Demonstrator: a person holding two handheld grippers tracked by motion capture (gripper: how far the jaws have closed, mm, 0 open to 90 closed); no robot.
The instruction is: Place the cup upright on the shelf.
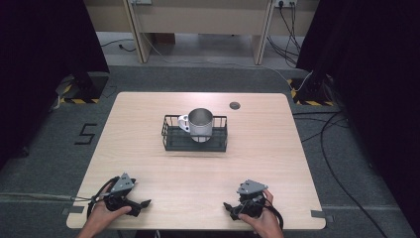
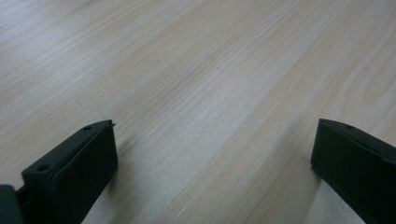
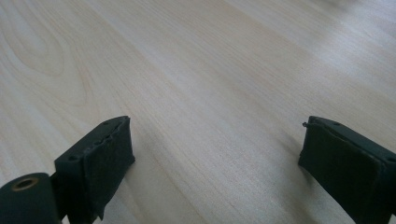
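Left tongs (image 1: 142,203), right tongs (image 1: 228,206): released, resting on bench (image 1: 148,163). Start step. Next: reach toward steel mug (image 1: 200,123) in wire basket (image 1: 171,138).

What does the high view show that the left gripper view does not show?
The high view has the metal mug standing inside the black wire basket at the middle of the table, a small dark round disc on the far part of the tabletop, both hands, the right gripper, and the floor with cables. The left gripper view has a close look at the wide gap between its own two black jaws, with bare wood grain between them. Both share the light wooden tabletop and the left gripper, open and holding nothing.
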